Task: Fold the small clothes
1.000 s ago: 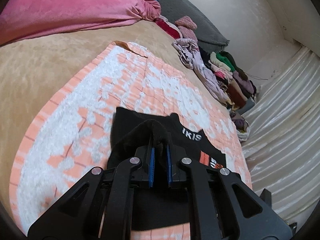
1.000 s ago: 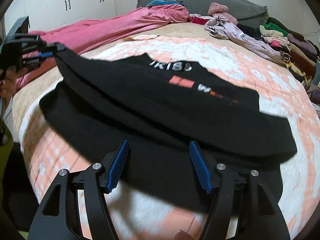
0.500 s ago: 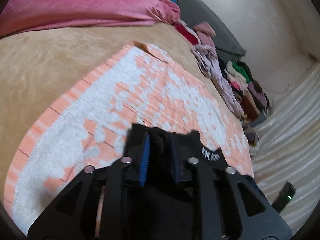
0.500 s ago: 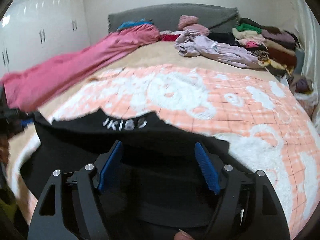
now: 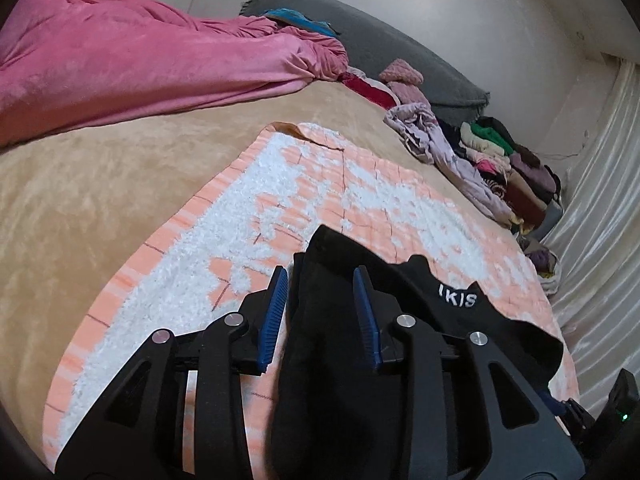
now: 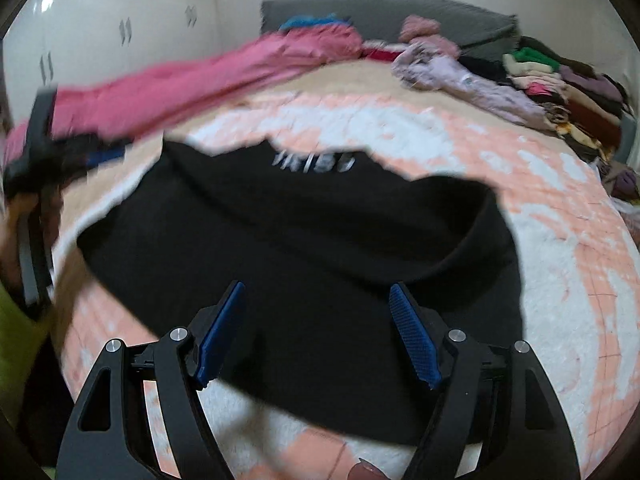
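A black shirt [image 5: 440, 320] with white lettering lies folded over on the peach-and-white blanket [image 5: 320, 184]. My left gripper [image 5: 320, 276] sits low at the shirt's left edge. Its jaws are opening, and a ridge of the black cloth stands loose between the blue pads without being pressed. In the right wrist view the shirt [image 6: 320, 220] spreads across the middle of the blanket [image 6: 560, 280]. My right gripper [image 6: 317, 288] hovers open over the shirt's near edge with nothing pinched. The left gripper [image 6: 60, 160] shows blurred at the far left, held by a hand.
A pink cover [image 5: 140, 60] lies along the far side of the tan bedspread [image 5: 100, 200]. A pile of mixed clothes [image 5: 500, 160] lines the right side below a grey headboard [image 5: 400, 68]. A pale curtain [image 5: 600, 200] hangs at the right; white wardrobe doors [image 6: 100, 40] stand at the left.
The left jaws, shut on a fold of the black shirt before, have parted and the cloth sits loose between them. The lifted shirt edge has come down onto the blanket.
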### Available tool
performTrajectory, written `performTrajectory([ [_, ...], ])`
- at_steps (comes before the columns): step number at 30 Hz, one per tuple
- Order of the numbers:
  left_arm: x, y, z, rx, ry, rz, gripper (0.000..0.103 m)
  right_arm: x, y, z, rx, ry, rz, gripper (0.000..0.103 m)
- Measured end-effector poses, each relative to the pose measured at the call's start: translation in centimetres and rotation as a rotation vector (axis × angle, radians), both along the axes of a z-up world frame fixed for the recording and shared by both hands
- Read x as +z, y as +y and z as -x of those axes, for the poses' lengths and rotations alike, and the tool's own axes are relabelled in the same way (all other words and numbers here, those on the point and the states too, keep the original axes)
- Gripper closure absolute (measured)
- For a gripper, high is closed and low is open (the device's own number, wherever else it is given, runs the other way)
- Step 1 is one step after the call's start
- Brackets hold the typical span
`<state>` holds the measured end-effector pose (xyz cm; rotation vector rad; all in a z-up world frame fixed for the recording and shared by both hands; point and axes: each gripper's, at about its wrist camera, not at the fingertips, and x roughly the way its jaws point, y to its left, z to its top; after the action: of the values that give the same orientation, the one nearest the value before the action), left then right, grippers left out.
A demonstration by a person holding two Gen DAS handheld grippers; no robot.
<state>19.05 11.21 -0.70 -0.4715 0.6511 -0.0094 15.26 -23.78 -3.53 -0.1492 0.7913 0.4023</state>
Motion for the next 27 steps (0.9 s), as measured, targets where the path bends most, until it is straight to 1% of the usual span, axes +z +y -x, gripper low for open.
performTrajectory([
  [1,-0.2,-0.1,-0.1,-0.004,0.006,-0.002,0.077,-0.5,0.5,-0.3,-0.002,0.009,0.042,0.030],
  [3,-0.7,-0.2,-0.3,-0.012,0.020,-0.017,0.077,-1.3,0.7,-1.6,-0.050,0.030,0.124,0.031],
  [6,-1.2,-0.5,-0.5,-0.014,0.029,-0.060,0.075,-1.5,0.4,-3.4,-0.068,0.039,0.111,0.031],
  [8,-1.4,-0.5,-0.7,-0.014,0.032,-0.076,0.075,-0.9,0.4,-5.0,-0.087,0.003,0.138,0.031],
  [9,-1.6,-0.4,-0.8,-0.011,0.035,-0.080,0.075,-0.4,0.2,-6.0,-0.101,-0.029,0.147,0.031],
  [11,-1.8,-0.1,-0.8,-0.012,0.040,-0.081,0.075,0.3,-0.5,-7.5,-0.162,-0.055,0.156,0.031],
  [12,-1.9,0.0,-0.9,-0.010,0.042,-0.083,0.075,0.7,-0.9,-8.1,-0.190,-0.061,0.146,0.031],
  [13,-1.9,0.2,-0.9,-0.010,0.043,-0.084,0.075,1.2,-1.5,-8.5,-0.218,-0.071,0.112,0.031],
  [16,-2.0,0.7,-1.0,-0.012,0.050,-0.076,0.075,2.2,-2.7,-8.9,-0.260,-0.105,0.058,0.030],
  [21,-2.3,1.0,-1.1,-0.025,0.063,-0.066,0.075,2.4,-3.7,-8.4,-0.272,-0.125,0.039,0.030],
  [27,-2.0,0.7,-1.3,-0.045,0.055,-0.073,0.075,2.4,-6.2,-9.0,-0.345,-0.111,0.023,0.030],
])
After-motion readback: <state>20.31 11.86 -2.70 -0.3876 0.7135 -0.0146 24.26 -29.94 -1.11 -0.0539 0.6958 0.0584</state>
